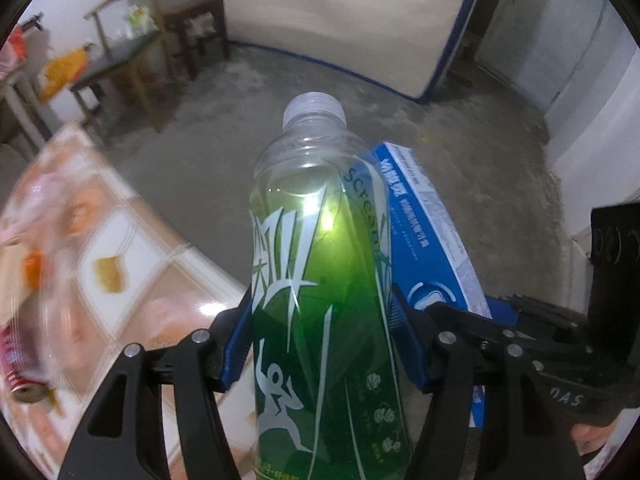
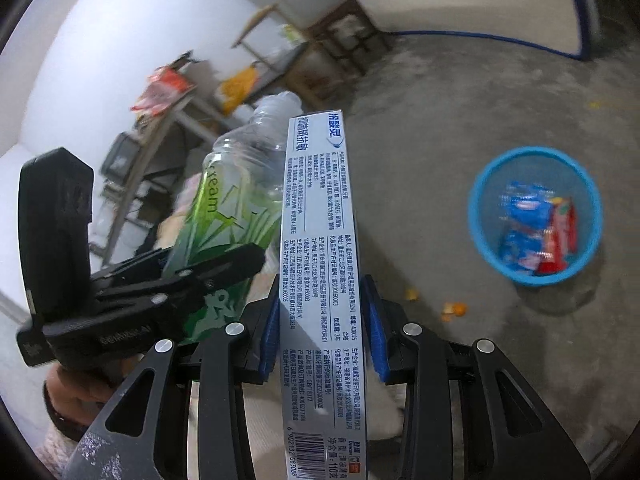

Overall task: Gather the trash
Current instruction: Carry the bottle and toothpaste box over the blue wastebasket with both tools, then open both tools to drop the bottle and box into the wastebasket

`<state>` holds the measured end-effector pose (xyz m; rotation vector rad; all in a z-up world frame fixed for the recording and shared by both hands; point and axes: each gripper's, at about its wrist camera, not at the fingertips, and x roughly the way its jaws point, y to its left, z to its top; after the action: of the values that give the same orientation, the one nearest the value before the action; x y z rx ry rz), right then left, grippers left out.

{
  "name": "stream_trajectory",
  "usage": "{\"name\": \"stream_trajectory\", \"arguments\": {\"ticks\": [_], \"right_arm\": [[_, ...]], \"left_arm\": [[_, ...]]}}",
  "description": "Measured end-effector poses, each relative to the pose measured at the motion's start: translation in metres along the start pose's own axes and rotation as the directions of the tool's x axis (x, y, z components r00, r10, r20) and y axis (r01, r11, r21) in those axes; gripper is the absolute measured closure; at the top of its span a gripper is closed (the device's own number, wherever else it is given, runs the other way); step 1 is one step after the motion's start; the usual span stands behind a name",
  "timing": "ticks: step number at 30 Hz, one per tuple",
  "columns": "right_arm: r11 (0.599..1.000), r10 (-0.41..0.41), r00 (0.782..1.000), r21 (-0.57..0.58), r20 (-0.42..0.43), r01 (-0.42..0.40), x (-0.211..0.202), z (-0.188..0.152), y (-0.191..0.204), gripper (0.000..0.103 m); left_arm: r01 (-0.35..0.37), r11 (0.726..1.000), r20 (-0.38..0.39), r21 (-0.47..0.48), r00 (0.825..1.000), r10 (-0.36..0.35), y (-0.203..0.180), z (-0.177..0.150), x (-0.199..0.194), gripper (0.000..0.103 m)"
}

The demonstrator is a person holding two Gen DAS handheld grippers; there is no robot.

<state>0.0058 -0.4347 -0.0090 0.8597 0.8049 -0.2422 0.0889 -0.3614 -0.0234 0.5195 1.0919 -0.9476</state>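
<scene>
My left gripper is shut on a green plastic bottle with a clear cap, held upright above the floor; it also shows in the right wrist view. My right gripper is shut on a long blue and white toothpaste box, held just right of the bottle; the box also shows in the left wrist view. A blue waste basket holding blue and red wrappers stands on the floor to the right of the box.
A tiled table with a red can lying on it is at the left. Orange peel scraps lie on the concrete floor. Wooden chairs and a mattress stand against the far wall.
</scene>
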Motion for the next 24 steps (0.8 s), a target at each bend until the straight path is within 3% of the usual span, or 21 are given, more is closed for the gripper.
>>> {"name": "stream_trajectory", "arguments": {"ticks": [4,8,12,19,20,22,24], "right_arm": [[0.992,-0.111,0.994,0.051,-0.021,0.112,0.003,0.009,-0.048,0.069],[0.971,-0.196,0.978,0.125,-0.071,0.204,0.008,0.013,-0.099,0.069],[0.944,-0.239,0.962,0.203,-0.13,0.262,0.023,0.017,-0.14,0.069],[0.9,-0.277,0.944,0.295,-0.181,0.321,0.054,0.045,-0.186,0.068],[0.899,-0.281,0.943,0.295,-0.179,0.324,0.057,0.049,-0.188,0.066],[0.895,-0.279,0.945,0.312,-0.168,0.32,0.066,0.06,-0.198,0.063],[0.891,-0.267,0.95,0.333,-0.164,0.308,0.076,0.064,-0.209,0.048]], "left_arm": [[0.056,0.998,-0.066,-0.006,0.996,-0.056,-0.021,0.022,0.047,0.042],[0.113,0.993,-0.16,-0.038,0.98,-0.118,-0.039,0.04,0.105,0.042],[0.141,0.987,-0.242,-0.083,0.957,-0.157,-0.052,0.055,0.165,0.042],[0.189,0.961,-0.312,-0.204,0.917,-0.247,-0.063,0.083,0.232,0.042],[0.201,0.955,-0.31,-0.219,0.913,-0.263,-0.063,0.088,0.238,0.04],[0.234,0.932,-0.282,-0.276,0.907,-0.311,-0.062,0.098,0.25,0.013],[0.213,0.923,-0.251,-0.321,0.92,-0.299,-0.058,0.104,0.253,0.009]]}}
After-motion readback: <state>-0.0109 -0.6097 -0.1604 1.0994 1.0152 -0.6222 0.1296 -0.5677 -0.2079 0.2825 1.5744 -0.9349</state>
